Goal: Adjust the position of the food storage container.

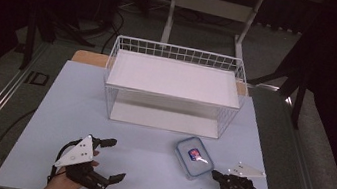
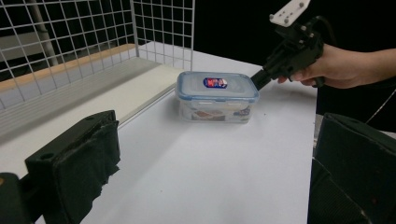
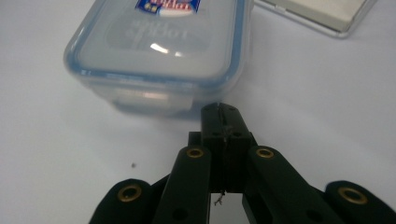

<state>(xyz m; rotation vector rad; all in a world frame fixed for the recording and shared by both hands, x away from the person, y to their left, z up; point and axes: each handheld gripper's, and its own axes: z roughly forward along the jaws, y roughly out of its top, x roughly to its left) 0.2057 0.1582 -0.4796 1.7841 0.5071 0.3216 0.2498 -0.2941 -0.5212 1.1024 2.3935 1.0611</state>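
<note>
Just in front of the wire basket (image 1: 174,83), lidded container (image 1: 193,156), long axis slanting toward basket. Right gripper (image 1: 215,174) pressed together, tip at container's near corner; left gripper (image 1: 116,160) spread apart. Container's printed contents label visible from left gripper view.

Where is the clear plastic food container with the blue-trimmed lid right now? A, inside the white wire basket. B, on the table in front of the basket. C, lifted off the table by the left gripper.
B: the food container sits on the table, just in front of the wire basket.
</note>
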